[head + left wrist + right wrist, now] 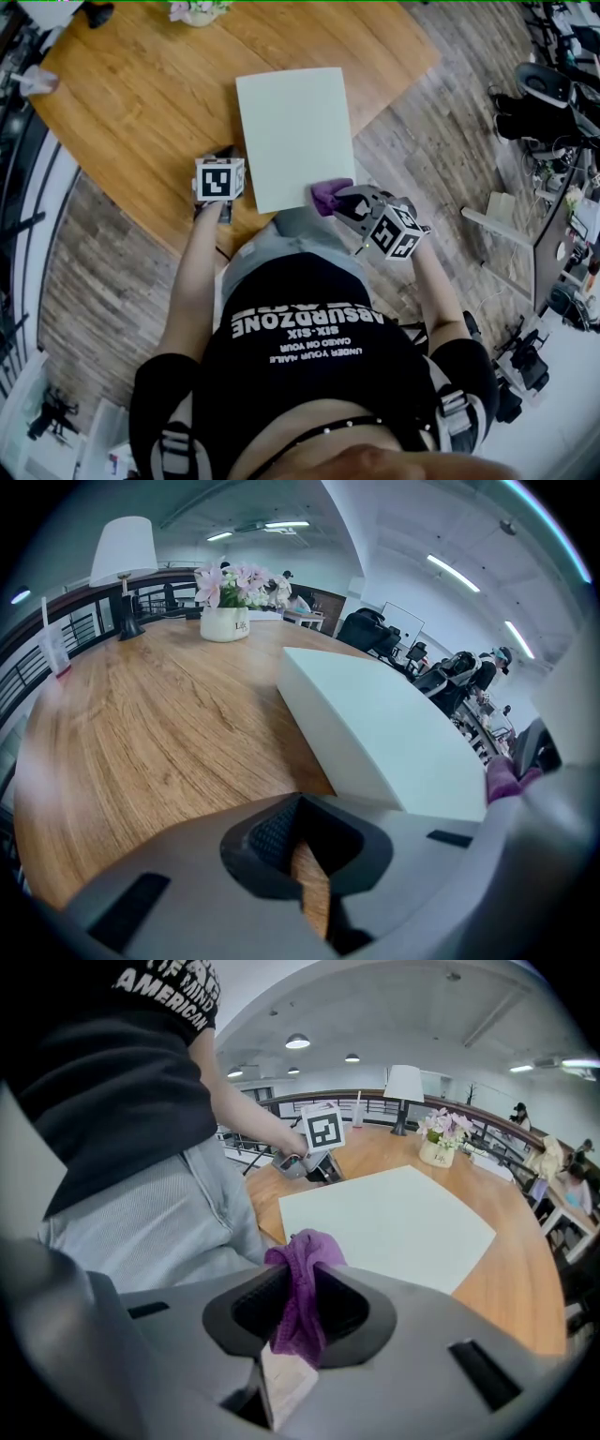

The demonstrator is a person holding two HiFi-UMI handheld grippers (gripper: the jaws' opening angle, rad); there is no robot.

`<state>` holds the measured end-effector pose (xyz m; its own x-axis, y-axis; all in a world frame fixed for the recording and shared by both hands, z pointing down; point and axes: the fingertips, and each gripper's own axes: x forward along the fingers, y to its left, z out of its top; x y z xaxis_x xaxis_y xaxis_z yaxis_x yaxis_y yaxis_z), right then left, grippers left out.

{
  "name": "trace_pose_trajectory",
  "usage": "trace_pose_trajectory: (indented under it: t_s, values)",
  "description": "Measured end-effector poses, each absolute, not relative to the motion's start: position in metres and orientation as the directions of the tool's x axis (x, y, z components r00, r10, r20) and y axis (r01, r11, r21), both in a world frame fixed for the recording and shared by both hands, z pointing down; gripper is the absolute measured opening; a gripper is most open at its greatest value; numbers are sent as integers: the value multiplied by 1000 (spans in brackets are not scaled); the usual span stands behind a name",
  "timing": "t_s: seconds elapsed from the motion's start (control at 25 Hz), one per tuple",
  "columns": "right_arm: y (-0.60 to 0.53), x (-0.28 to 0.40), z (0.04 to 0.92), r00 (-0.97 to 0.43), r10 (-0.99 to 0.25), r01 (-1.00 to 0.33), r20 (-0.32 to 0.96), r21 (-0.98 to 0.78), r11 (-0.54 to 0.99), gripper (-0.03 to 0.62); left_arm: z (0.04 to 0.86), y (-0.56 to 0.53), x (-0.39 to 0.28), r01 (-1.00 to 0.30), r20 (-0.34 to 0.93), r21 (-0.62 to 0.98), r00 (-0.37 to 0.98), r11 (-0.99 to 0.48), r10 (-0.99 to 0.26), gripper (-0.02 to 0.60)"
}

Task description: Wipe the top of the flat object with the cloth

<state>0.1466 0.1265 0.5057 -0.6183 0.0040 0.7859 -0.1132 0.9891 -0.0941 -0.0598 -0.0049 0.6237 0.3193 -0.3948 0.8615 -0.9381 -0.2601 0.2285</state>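
A flat white board (293, 131) lies on the round wooden table (141, 103). My right gripper (339, 200) is shut on a purple cloth (327, 197) at the board's near right corner, just at its edge. In the right gripper view the cloth (302, 1283) bunches between the jaws, with the board (389, 1222) spread out beyond. My left gripper (224, 156) sits low over the table, just left of the board's near left edge. Its jaws are shut on nothing, with wood grain showing through the slit (307, 874). The board (384, 728) lies to its right.
A white pot of pink flowers (197, 11) stands at the table's far edge, with a white lamp (127, 555) and a cup with a straw (33, 82) further left. The near table edge runs by the person's legs. Office chairs (544, 103) stand on the floor to the right.
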Motion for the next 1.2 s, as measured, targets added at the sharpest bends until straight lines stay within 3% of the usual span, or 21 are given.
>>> trace_pose_trajectory:
  t_s: [0.36, 0.72, 0.96, 1.2]
  values:
    - [16, 150, 447, -676, -184, -191, 713, 71, 979, 94, 624, -4, -60, -937, 864, 240, 326, -255, -384, 14]
    - [-118, 160, 455, -594, -424, -245, 684, 349, 905, 94, 623, -3, -60, -942, 869, 230, 312, -246, -384, 14]
    - [-161, 153, 492, -569, -458, -263, 683, 376, 888, 94, 625, -6, -63, -945, 874, 221, 302, -241, -381, 14]
    - [-151, 152, 523, -555, -412, -234, 723, 340, 911, 94, 624, -6, -61, -944, 872, 231, 307, -234, -380, 14]
